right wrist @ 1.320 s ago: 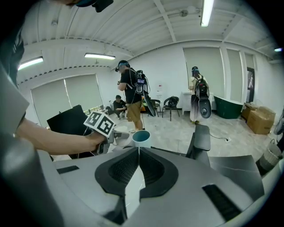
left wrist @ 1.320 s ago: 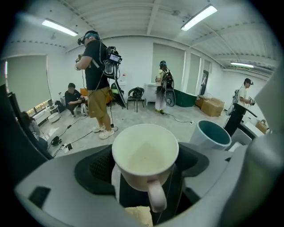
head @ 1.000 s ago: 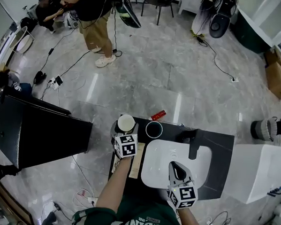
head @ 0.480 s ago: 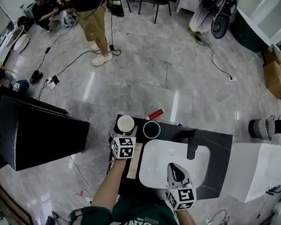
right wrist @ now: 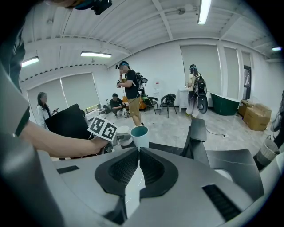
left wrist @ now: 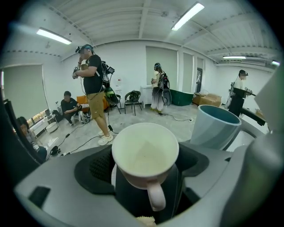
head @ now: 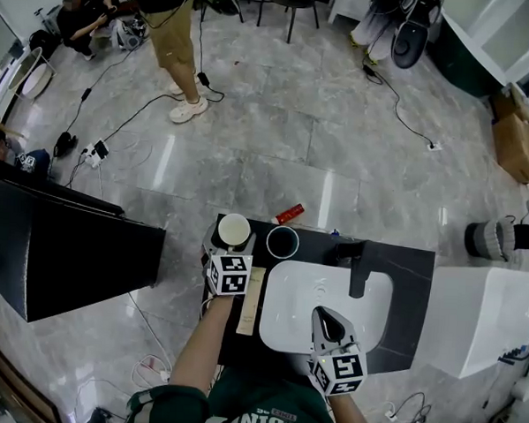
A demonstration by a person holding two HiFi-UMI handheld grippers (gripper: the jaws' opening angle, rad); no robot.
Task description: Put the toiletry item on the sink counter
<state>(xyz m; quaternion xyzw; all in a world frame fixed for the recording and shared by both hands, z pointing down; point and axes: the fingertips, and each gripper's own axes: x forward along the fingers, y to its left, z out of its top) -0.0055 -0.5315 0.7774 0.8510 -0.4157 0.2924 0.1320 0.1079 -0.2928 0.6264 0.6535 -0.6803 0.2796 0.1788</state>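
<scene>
A white mug (left wrist: 145, 155) stands between the jaws of my left gripper (head: 233, 238), at the far left corner of the black sink counter (head: 411, 285). Its handle points back toward the gripper, and the jaws are shut on its body. A teal cup (head: 282, 242) stands just right of it on the counter. A small red tube (head: 290, 214) lies beyond the counter's far edge. My right gripper (head: 329, 323) is shut with nothing in it, over the near rim of the white basin (head: 295, 296).
A black faucet (head: 359, 271) rises at the basin's far right. A pale flat strip (head: 251, 300) lies on the counter left of the basin. A black cabinet (head: 67, 258) stands to the left, a white fixture (head: 488, 324) to the right. People and cables are on the floor beyond.
The head view has drifted a little. My left gripper stays closed on the mug at the counter's far left corner. The right gripper has barely moved.
</scene>
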